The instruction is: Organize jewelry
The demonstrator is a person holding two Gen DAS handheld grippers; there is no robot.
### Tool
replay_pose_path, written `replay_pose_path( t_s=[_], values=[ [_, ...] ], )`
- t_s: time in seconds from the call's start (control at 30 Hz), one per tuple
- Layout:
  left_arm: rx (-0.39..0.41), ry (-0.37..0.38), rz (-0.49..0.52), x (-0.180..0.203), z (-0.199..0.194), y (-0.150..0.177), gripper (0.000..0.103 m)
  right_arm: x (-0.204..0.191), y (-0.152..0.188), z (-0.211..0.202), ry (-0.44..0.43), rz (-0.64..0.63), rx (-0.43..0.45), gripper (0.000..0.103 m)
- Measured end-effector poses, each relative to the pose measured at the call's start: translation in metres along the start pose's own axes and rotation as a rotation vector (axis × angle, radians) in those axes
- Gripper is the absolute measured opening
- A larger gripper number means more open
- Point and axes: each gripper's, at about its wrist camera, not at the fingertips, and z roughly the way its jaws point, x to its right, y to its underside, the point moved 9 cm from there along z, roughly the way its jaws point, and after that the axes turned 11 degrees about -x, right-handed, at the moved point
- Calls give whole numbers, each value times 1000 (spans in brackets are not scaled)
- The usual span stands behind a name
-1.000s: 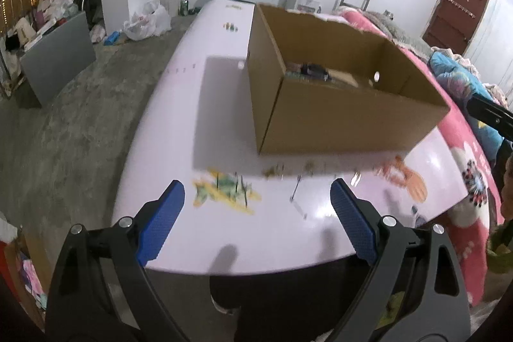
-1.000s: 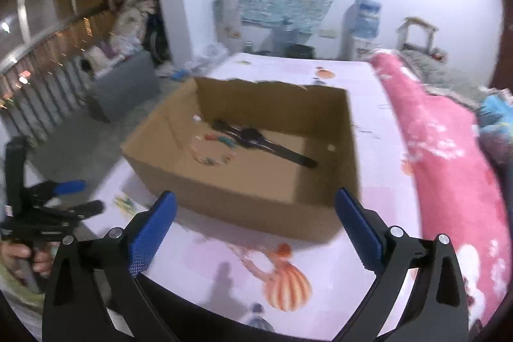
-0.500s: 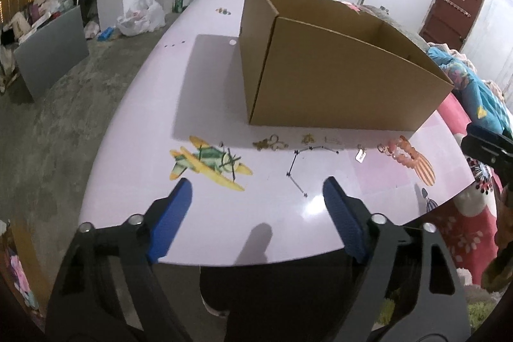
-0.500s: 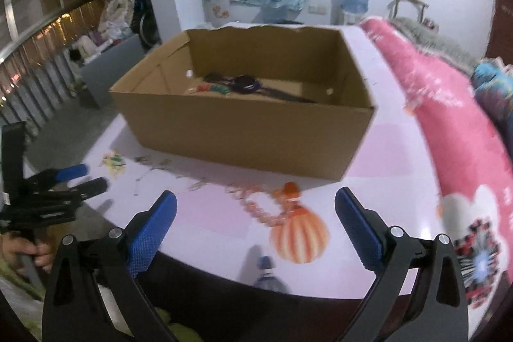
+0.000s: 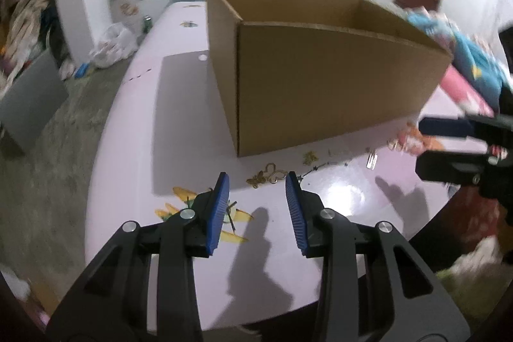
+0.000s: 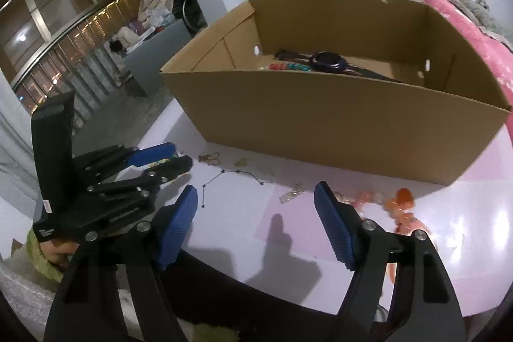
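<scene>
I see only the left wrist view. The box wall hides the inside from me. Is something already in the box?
Observer: Yes. A dark watch lies on the floor of the cardboard box.
Operator: Anything else inside?
Observer: A colourful bead bracelet lies beside the watch.
Operator: Is the right gripper open?
Observer: Yes, the right gripper is open above the table, holding nothing.

A tall cardboard box point(image 5: 320, 85) walls off the far side of the surface point(image 5: 134, 130), leaving a strip scattered with a gold butterfly pendant point(image 5: 267, 177) and thin chain point(image 6: 235, 177). The left tool point(image 5: 256, 181) and right tool point(image 6: 256, 197) crowd that strip from either side.
</scene>
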Motion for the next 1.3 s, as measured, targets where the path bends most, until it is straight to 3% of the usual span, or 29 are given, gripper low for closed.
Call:
replay_pose_path(
  t_s=[0.13,0.23,0.47,0.67,0.9,1.1,1.3],
  values=[
    [-40,4,83,1,13,-1,33,1,-4,9,-3,4,-16,71],
    [-70,17,113,1,23,-1,25,2,-6,14,-6,18,-25,71],
    [-64,49,206,2,27,-6,23,7,-9,21,-12,37,-37,69],
    [-69,77,249,7,27,-4,6,8,-10,23,-8,41,-39,66],
    [-52,69,197,5,21,4,6,-1,-15,26,-9,-3,-28,56],
    [-31,45,75,-10,12,17,6,-30,-28,42,-32,-117,-9,47],
    [-19,34,-40,-27,6,26,6,-56,-32,71,-2,-214,-26,38]
  ],
)
